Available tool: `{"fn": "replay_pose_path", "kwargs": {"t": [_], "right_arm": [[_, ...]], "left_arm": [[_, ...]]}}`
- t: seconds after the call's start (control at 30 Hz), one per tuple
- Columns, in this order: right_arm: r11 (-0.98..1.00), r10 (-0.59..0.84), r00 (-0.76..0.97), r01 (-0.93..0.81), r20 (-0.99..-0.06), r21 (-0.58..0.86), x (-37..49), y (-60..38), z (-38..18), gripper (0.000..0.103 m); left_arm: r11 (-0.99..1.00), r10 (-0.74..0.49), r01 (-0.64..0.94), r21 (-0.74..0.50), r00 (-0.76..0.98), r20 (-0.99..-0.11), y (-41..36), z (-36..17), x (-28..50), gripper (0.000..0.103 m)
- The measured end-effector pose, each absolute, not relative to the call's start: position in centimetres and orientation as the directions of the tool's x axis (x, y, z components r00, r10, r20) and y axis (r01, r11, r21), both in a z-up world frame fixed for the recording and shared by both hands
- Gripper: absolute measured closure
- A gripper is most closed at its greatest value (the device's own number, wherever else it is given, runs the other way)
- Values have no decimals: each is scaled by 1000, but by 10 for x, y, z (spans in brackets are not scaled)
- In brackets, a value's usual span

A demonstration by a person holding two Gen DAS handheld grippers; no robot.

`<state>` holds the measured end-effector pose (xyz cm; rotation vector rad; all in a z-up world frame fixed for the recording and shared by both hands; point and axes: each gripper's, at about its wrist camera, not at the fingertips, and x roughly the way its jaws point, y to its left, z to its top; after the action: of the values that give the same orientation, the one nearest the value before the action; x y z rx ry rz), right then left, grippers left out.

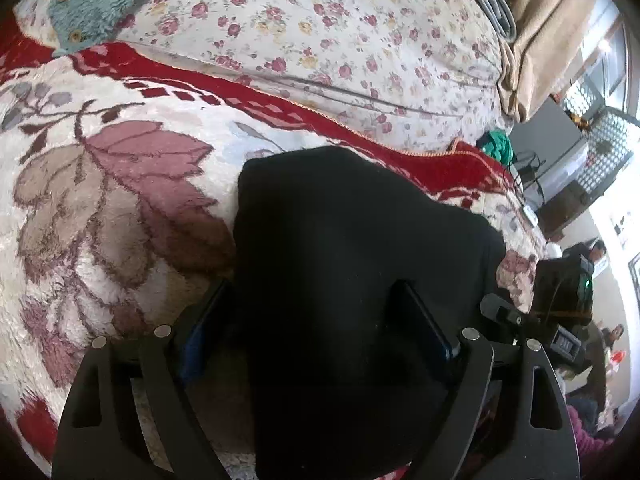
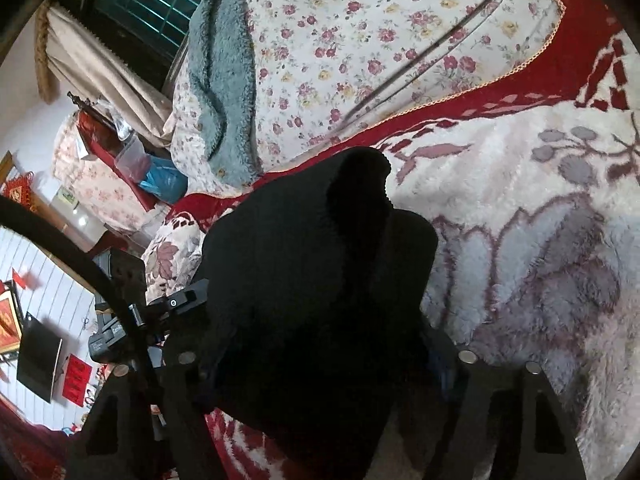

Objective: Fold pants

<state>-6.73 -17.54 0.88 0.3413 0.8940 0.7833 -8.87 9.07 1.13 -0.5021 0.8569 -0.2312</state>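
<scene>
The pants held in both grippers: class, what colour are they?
The pants are plain black, with no visible pattern; the left wrist view shows this best.

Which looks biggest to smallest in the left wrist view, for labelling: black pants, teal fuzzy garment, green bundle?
1. black pants, though nearness to the camera inflates them
2. teal fuzzy garment, partly cut off
3. green bundle
</scene>
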Motion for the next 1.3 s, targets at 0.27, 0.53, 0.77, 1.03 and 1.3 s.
{"fn": "replay_pose_path", "kwargs": {"t": [0.27,0.53,0.77,1.03,1.3], "right_arm": [[682,729,382,-485,-568,548,-68,-172,7,36],[710,700,412,-495,-584,502,-74,-167,11,38],[738,660,459,-541,-594,402,-88,-155,24,52],[733,670,473,-540,-572,413,-93,-156,30,58],[699,702,437,-574,-562,427,-97,-133,44,60]], "left_arm": [[860,-384,-6,-511,651,-655,90,9,-91,20],[869,-351,-27,-494,670,-654,84,10,-97,21],[892,-309,-20,-452,702,-642,75,18,-108,46],[889,-304,-23,-458,718,-626,79,28,-114,61],[898,-232,-75,-434,757,-611,97,64,-130,65]]}}
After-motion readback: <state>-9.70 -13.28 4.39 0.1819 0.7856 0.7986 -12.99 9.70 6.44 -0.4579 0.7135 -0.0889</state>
